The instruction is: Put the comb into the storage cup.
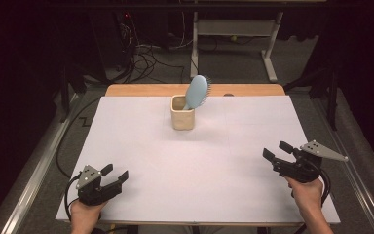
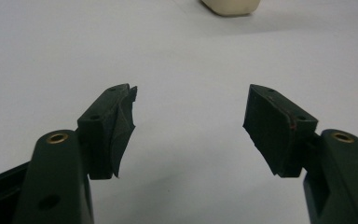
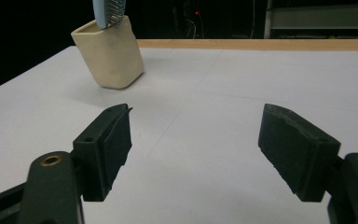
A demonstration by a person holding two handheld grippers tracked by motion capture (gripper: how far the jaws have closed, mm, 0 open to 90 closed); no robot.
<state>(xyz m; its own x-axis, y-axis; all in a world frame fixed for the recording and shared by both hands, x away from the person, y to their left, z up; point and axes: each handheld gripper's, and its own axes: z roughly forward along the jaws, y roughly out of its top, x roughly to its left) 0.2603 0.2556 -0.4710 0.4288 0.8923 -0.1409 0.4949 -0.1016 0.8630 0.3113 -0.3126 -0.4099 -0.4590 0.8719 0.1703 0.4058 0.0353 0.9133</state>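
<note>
A cream square cup (image 1: 182,113) stands upright at the back middle of the white table sheet, with a light-blue hairbrush (image 1: 197,91) standing in it, head up and leaning right. The cup (image 3: 109,55) and the brush's lower part (image 3: 108,10) also appear far off in the right gripper view. My left gripper (image 1: 115,174) rests near the front left corner, jaws open and nothing between them (image 2: 189,116). My right gripper (image 1: 277,150) hovers near the front right, open and holding nothing (image 3: 196,140). Both point toward the cup from well short of it.
The white sheet (image 1: 141,161) covers the table, with a strip of wooden edge (image 1: 141,90) at the back. Beyond it stand a metal table frame (image 1: 268,53) and tangled cables (image 1: 146,58) on the floor. The cup's base (image 2: 230,6) peeks in at the top of the left gripper view.
</note>
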